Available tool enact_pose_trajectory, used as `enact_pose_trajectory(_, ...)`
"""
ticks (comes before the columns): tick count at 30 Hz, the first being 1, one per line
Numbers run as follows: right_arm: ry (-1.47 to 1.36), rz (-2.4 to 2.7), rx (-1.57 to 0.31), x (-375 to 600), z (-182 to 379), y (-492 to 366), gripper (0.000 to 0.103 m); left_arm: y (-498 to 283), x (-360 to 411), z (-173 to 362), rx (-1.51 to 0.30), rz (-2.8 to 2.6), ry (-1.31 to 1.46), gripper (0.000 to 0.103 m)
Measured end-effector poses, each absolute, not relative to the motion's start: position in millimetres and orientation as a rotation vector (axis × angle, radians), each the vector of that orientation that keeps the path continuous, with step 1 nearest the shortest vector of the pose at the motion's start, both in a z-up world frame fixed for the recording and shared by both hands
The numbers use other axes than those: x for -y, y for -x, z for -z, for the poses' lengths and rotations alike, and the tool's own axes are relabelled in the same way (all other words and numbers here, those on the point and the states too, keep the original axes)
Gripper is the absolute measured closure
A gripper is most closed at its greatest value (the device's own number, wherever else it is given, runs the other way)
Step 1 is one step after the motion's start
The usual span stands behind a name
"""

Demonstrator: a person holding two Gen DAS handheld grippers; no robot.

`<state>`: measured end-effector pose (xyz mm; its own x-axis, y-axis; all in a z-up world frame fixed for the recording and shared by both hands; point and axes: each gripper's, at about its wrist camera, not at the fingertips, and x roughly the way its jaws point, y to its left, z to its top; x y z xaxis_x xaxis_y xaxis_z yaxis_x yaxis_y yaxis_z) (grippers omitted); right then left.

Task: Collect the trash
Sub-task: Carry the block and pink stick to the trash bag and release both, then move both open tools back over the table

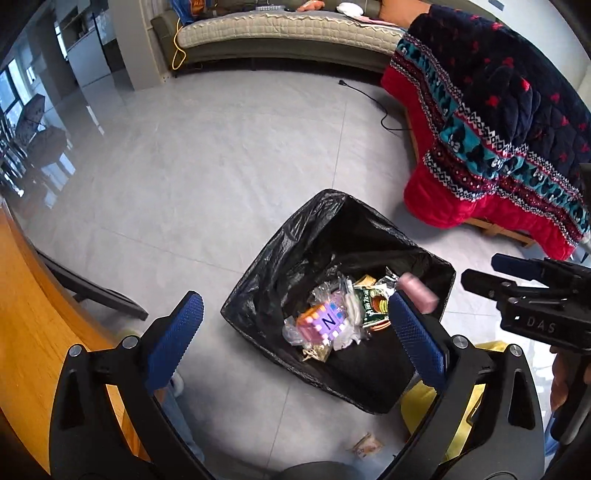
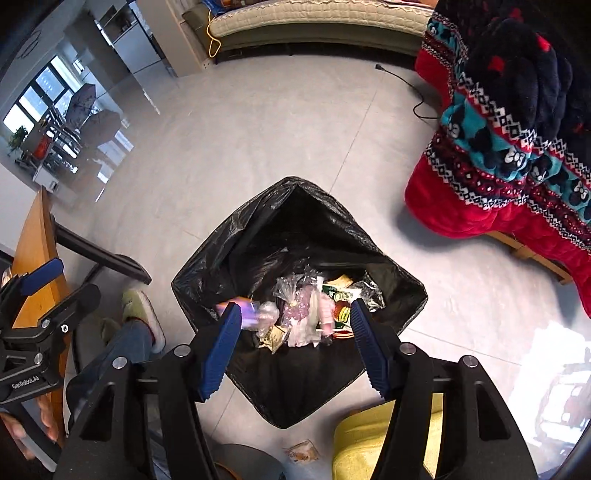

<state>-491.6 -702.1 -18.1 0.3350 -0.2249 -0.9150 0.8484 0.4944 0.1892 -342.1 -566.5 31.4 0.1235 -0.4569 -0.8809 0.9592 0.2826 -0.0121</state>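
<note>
A bin lined with a black bag (image 1: 295,236) stands on the floor below both grippers; it also shows in the right wrist view (image 2: 236,236). Inside lie plastic wrappers (image 1: 347,332), a pink and orange box marked N (image 1: 321,321), a green packet (image 1: 373,302) and a blurred pink item (image 1: 417,291) in mid-air near the right rim. My left gripper (image 1: 295,325) is open and empty above the bin. My right gripper (image 2: 295,321) is open and empty above the bin; it shows at the right edge of the left wrist view (image 1: 491,273). A blurred purple item (image 2: 247,314) shows by my right gripper's left finger.
A small wrapper (image 1: 364,445) lies on the floor in front of the bin. A red patterned blanket (image 1: 498,147) hangs over a wooden frame at right. A wooden table edge (image 1: 33,332) is at left, a yellow cushion (image 2: 373,439) below, a sofa (image 1: 288,29) far back.
</note>
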Motion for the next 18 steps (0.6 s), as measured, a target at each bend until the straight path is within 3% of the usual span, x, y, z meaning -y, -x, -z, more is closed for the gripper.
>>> enact_pose_trajectory(9,-0.784,0.704,-0.953,694.8,6.4,471.3,0.041,317.8,550.5,-42.5,-0.958,1.148,-0.604,0.006)
enact_pose_trajectory(18,-0.666,0.508,-0.969,639.4,-25.9,394.6,0.041,273.5,494.2,-62.6,-0.955,1.085,-0.496,0.006)
